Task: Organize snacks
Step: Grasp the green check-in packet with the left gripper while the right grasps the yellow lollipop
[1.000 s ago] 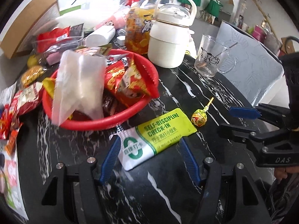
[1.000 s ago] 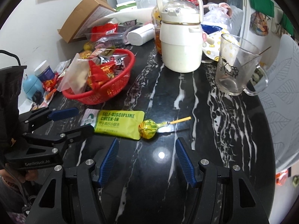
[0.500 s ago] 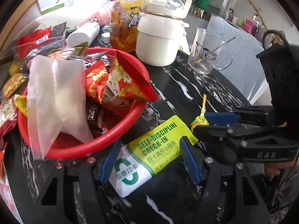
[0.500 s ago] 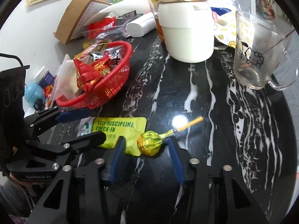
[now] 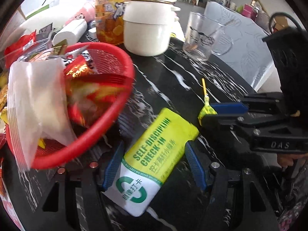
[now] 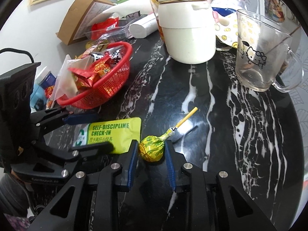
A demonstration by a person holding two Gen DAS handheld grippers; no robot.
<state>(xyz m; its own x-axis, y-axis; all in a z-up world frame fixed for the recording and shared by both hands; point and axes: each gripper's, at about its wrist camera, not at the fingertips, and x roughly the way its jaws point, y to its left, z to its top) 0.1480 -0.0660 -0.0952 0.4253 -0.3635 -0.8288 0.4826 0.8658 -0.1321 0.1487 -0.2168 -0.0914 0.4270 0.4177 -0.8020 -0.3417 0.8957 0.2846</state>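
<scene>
Red basket point(image 6: 107, 88): at ten o'clock on the black marble table point(image 6: 192, 100), heaped with snack packets.
Left gripper point(image 5: 154, 165): fingers spread on either side of the green-and-white sachet point(image 5: 154, 154), which lies flat between them; whether the blue pads press it, I cannot tell.
Sachet: just beside the basket's rim, at its four o'clock.
Right gripper point(image 6: 152, 150): clenched on the head of the yellow lollipop point(image 6: 152, 148), blue pads against both sides.
Lollipop: on the table at the sachet's three o'clock, stick aimed at one o'clock.
White kettle point(image 6: 188, 32): at twelve o'clock.
Glass mug point(image 6: 259, 57): at two o'clock.
</scene>
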